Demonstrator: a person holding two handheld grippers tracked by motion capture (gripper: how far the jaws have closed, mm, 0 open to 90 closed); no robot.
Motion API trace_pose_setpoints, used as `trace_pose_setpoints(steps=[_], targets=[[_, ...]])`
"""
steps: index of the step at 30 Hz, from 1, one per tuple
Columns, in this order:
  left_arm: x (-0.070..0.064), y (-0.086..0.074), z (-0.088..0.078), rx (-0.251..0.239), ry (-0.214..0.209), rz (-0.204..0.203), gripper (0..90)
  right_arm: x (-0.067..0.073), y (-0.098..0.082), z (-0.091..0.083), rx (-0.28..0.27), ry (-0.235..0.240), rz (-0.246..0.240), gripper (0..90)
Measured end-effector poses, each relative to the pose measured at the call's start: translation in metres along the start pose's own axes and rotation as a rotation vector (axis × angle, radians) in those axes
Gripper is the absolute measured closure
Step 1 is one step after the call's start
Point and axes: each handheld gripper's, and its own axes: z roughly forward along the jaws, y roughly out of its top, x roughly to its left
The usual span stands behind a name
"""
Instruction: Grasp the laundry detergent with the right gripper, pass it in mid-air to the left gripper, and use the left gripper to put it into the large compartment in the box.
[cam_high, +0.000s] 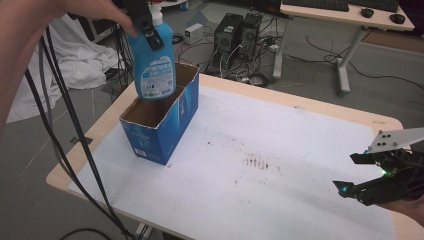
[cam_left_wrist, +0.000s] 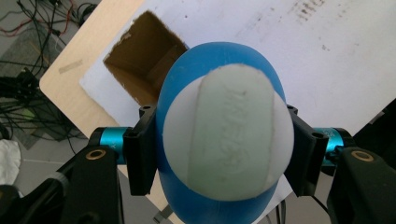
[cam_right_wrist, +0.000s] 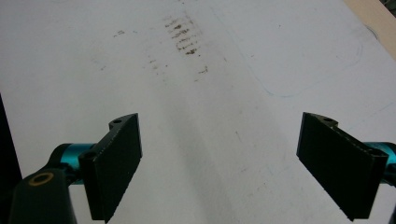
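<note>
1. Table (cam_high: 320, 112): light wood, covered by a white sheet (cam_high: 300, 150) with brown smudges (cam_high: 256, 162) near its middle.
2. Box (cam_high: 165, 120): blue, top open, brown inside, standing on the sheet toward the table's 10 o'clock corner. From the left gripper view its opening (cam_left_wrist: 144, 56) lies at 11 o'clock from the bottle.
3. Bottle (cam_high: 155, 62): blue with a white cap and a printed label, held upright in the air, its base just over the box's opening, at the rim.
4. Left gripper (cam_high: 147, 30): jaws clamped on the bottle's upper part; the left gripper view looks down on the cap (cam_left_wrist: 229, 135) between them.
5. Right gripper (cam_high: 352, 172): at the table's 4 o'clock edge, jaws wide apart, holding nothing, above bare sheet.
</note>
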Motion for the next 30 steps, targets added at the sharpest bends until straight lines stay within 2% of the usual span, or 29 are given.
trace_pose_setpoints(steps=[5, 8, 16, 23, 24, 25, 26, 30], targets=[[0.003, -0.005, 0.009, 0.015, 0.002, -0.010, 38.4, -0.001, -0.004, 0.000, 0.018, -0.007, 0.004, 13.5], [0.005, -0.009, 0.017, 0.012, -0.012, -0.015, 38.4, 0.000, -0.006, -0.001, 0.027, -0.013, 0.004, 13.6], [0.006, -0.013, 0.036, 0.016, -0.032, -0.005, 38.4, 0.001, -0.006, -0.001, 0.030, -0.023, 0.005, 13.6], [0.005, -0.016, 0.054, 0.033, -0.039, 0.031, 38.4, 0.003, -0.005, 0.000, 0.033, -0.022, -0.004, 13.6], [0.003, -0.017, 0.063, 0.043, -0.040, 0.047, 38.4, 0.003, -0.005, 0.000, 0.037, -0.022, -0.006, 13.6], [0.003, -0.017, 0.063, 0.043, -0.040, 0.047, 38.3, 0.003, -0.005, 0.000, 0.037, -0.022, -0.006, 13.6], [0.002, -0.019, 0.072, 0.052, -0.045, 0.058, 38.4, 0.004, -0.006, 0.000, 0.039, -0.024, -0.004, 13.6], [0.001, -0.023, 0.089, 0.063, -0.059, 0.087, 38.3, 0.004, -0.007, 0.002, 0.045, -0.024, -0.003, 13.5]])
